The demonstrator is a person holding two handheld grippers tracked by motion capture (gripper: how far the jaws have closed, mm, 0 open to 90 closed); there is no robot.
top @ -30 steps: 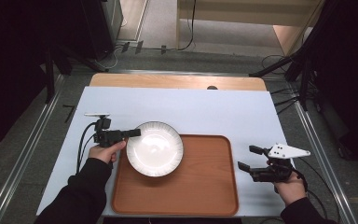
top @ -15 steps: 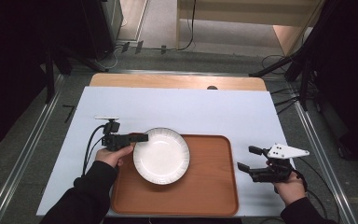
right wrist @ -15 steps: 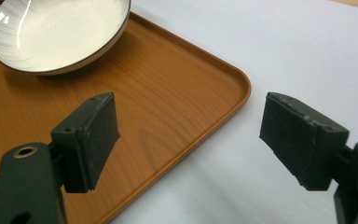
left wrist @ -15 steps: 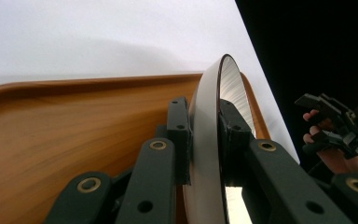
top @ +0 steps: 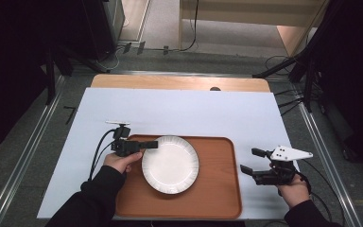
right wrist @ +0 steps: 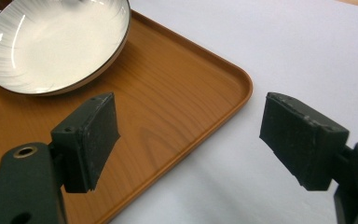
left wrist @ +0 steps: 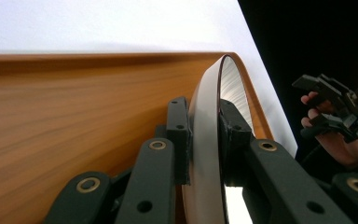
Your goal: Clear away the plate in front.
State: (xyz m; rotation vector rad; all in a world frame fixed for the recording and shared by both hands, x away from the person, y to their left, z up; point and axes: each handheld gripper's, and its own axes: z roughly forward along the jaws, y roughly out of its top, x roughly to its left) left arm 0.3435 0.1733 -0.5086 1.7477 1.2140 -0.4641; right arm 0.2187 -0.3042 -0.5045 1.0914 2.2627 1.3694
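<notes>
A white plate [top: 170, 164] with a thin dark rim sits over the left half of a brown wooden tray [top: 217, 194]. My left gripper [top: 150, 144] is shut on the plate's left rim, one pad above and one below. In the left gripper view both pads press the plate's edge [left wrist: 205, 140] with the tray [left wrist: 74, 107] beside it. Whether the plate rests on the tray I cannot tell. My right gripper [top: 249, 161] stands open just off the tray's right edge. Its view has the plate [right wrist: 51, 46] and the tray's corner [right wrist: 168, 93] beyond the empty gripper [right wrist: 189, 140].
The tray lies on a white sheet [top: 194, 113] that covers the table, with a strip of bare wood [top: 170, 82] at the far edge. Cables trail from both grippers. The other hand and its gripper [left wrist: 317, 105] appear at the right of the left gripper view.
My left gripper has carried the plate to the right and nearer the person, further over the tray. The right gripper has stayed where it was.
</notes>
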